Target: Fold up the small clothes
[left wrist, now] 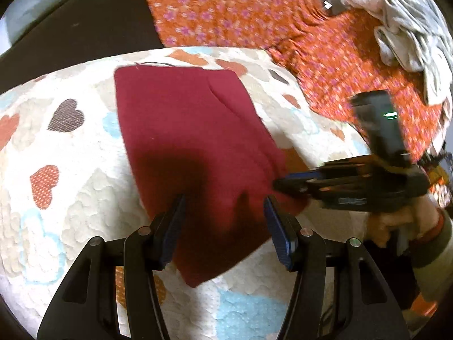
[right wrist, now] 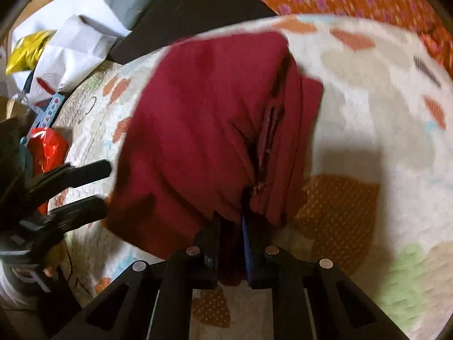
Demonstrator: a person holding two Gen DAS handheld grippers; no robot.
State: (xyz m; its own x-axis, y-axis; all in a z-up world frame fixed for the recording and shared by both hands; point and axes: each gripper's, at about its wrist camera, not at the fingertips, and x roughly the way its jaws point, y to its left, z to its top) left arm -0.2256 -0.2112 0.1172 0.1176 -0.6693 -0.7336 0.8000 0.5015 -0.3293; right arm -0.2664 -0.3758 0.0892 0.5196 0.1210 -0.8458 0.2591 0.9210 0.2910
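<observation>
A dark red garment [left wrist: 192,141] lies folded on a white quilt with coloured hearts [left wrist: 65,147]. My left gripper [left wrist: 223,204] is open, its fingers apart just above the garment's near part, holding nothing. My right gripper [left wrist: 279,184] comes in from the right and is shut on the garment's right edge. In the right wrist view the right gripper [right wrist: 230,221] pinches the layered red cloth [right wrist: 203,119] between its fingers, and the cloth edge is lifted. The open left gripper [right wrist: 99,187] shows at the left, at the garment's side.
An orange flowered cloth [left wrist: 254,19] lies behind the quilt, with a heap of grey-white clothes [left wrist: 402,28] at the far right. In the right wrist view, white bags [right wrist: 76,45], a yellow packet [right wrist: 25,51] and a red packet [right wrist: 49,147] lie at the quilt's left.
</observation>
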